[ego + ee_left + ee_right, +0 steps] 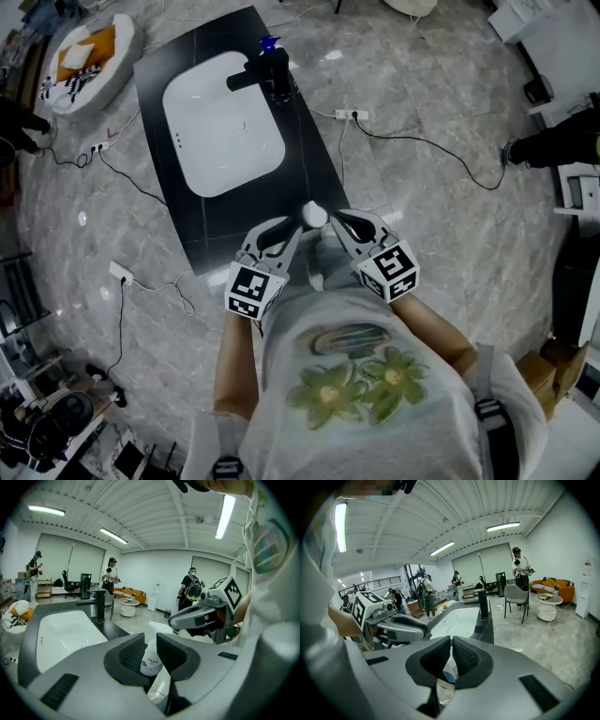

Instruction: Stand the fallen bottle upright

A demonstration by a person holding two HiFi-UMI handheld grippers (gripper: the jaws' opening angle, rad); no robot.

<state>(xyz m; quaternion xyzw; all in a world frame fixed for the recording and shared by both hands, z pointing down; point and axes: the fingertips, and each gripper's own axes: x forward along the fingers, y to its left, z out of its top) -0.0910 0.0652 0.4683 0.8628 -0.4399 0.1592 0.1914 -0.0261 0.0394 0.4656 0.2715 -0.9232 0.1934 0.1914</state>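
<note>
A white Dove bottle (313,215) sits at the near edge of the black counter (309,159), between my two grippers' tips. In the left gripper view the bottle (151,660) stands between the pads of my left gripper (151,649), which press on its sides. In the head view the left gripper (298,226) meets the bottle from the left. My right gripper (339,219) is close on the bottle's right. Its jaws (451,651) are nearly together with nothing between them, and the bottle's blue label (449,673) shows just beyond them.
A white sink (225,122) with a black faucet (267,70) fills the counter's far part. Cables and a power strip (352,114) lie on the marble floor around it. A round basket (89,56) sits far left. Several people stand far off (110,576).
</note>
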